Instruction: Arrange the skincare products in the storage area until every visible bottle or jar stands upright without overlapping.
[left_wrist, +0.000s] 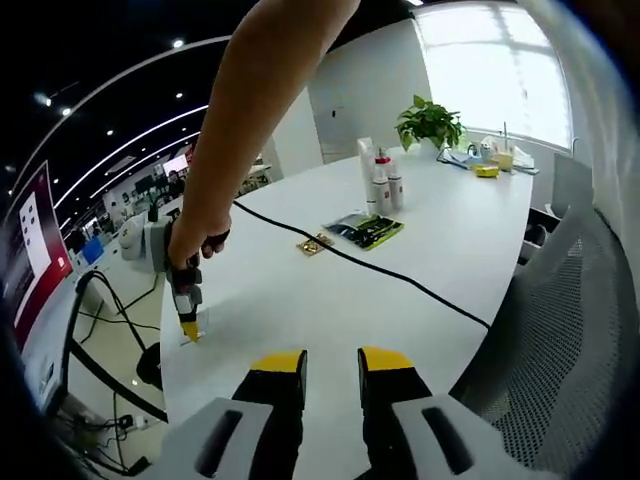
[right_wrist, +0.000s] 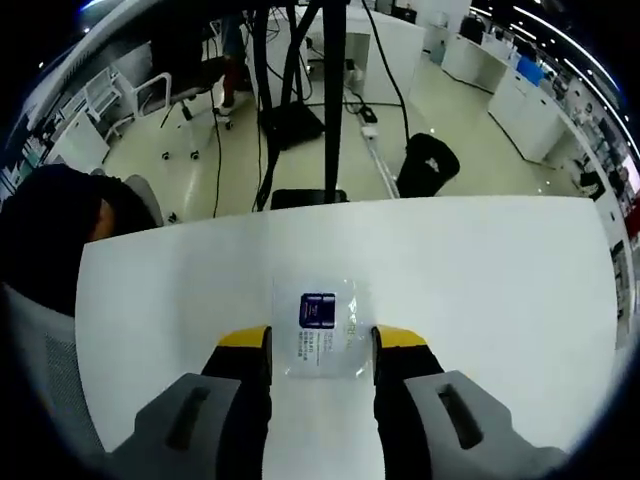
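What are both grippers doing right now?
Left gripper: open, holding nothing.
Right gripper: open around the clear packet, not yet shut.

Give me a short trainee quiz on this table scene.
1. True or false: the bottles near the plant stand upright.
2. What lies between the jaws of the right claw? A) a clear package with a dark blue label B) a spoon C) a towel
3. Fill in: a black ___ runs across the white table.
Key: 1 true; 2 A; 3 cable.
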